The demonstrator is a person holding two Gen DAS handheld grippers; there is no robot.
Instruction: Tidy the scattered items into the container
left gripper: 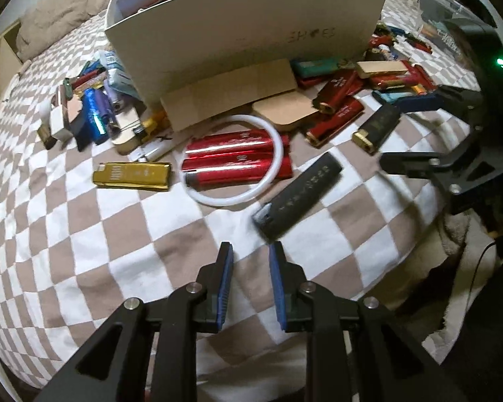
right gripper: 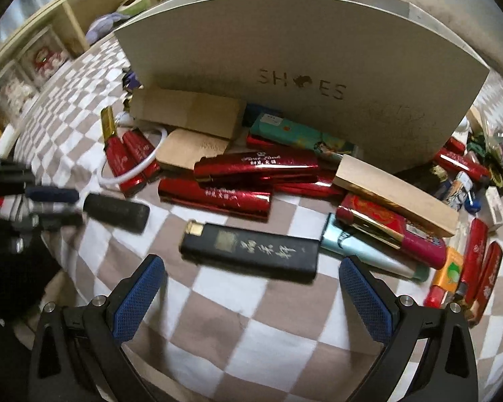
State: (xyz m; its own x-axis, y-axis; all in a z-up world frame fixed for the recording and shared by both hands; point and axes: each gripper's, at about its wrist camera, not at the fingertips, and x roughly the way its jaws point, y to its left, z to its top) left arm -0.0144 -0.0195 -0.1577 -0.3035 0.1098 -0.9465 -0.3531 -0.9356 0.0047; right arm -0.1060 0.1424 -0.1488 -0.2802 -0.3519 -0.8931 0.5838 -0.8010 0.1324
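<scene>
Nearest the lens, the left gripper [left gripper: 250, 251] hangs over bare checkered cloth [left gripper: 117, 234] with its blue pads only a narrow gap apart and nothing between them; the right gripper [right gripper: 251, 268] stands wide and empty, pointing down at the bed. Just beyond the right one lies a black lighter with gold cap [right gripper: 249, 251], flat on the cloth and crosswise to the jaws – probably the next pick. It looks light, rigid and smooth-sided, so it may skate on the soft bedding; taking it across its narrow width near the middle of its length should keep it from swinging. A dark grey lighter [left gripper: 298, 197] lies just ahead of the left gripper, tilted, beside a white ring [left gripper: 275, 154] that loops over two red foil lighters [left gripper: 238, 164]. Further on, more red, gold and teal lighters pile against flat cardboard pieces [left gripper: 231, 93]. Behind everything stands the white shoebox [right gripper: 301, 77] – the container, already holding some things, its wall tall enough that items must be lifted over the rim
</scene>
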